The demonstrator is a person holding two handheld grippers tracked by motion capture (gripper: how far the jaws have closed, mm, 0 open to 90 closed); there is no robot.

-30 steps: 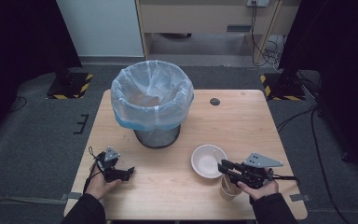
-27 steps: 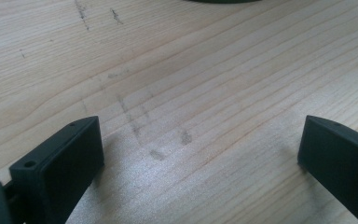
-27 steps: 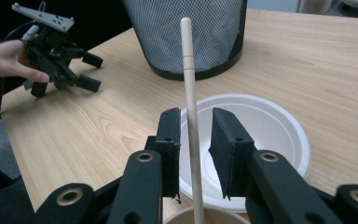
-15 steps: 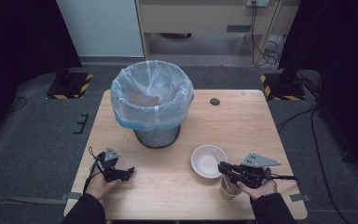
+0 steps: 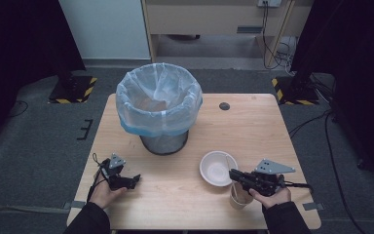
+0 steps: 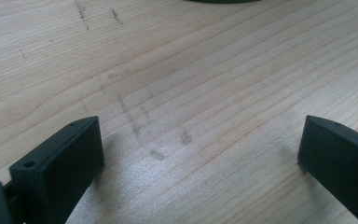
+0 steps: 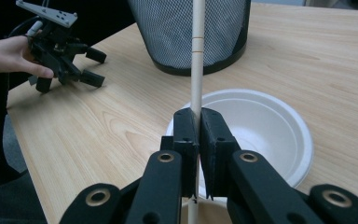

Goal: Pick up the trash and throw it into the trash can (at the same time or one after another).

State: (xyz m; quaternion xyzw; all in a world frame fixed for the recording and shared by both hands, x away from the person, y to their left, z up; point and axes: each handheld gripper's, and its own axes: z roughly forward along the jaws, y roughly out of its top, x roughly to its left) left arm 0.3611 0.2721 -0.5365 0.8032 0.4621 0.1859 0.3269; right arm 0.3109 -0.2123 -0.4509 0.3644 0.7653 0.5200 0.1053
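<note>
The right gripper (image 7: 196, 122) has its 2 fingers (image 7: 185, 135) clenched on a thin, pale drinking straw (image 7: 197, 51), gripping it partway up its length; the jaws have just been closing, with the straw between them. In the right gripper view the straw stands close to upright, its top leaving the picture and its lower end passing down behind the fingers. In the high view the right gripper (image 5: 234, 174) lies near the front right part of the worktop (image 5: 253, 126), held by the right hand (image 5: 271, 196), with a paper cup (image 5: 237, 199) directly beneath it close to the front edge; the straw (image 5: 231, 171) is faint there, and whether its lower end sits inside the cup cannot be told. A white paper bowl (image 5: 216, 168) sits just beside the gripper, toward the middle of the worktop.

The left gripper (image 5: 132, 180) rests near the front left corner in the left hand (image 5: 104, 192). Its fingers (image 6: 72, 161) are released and stand wide apart over bare wood, grasping nothing.

A black mesh wastebasket (image 5: 161, 142) lined with a translucent bag (image 5: 158, 100) stands toward the back left of the worktop. A small dark round cap (image 5: 224, 106) lies near the back edge, well apart from the other things.
</note>
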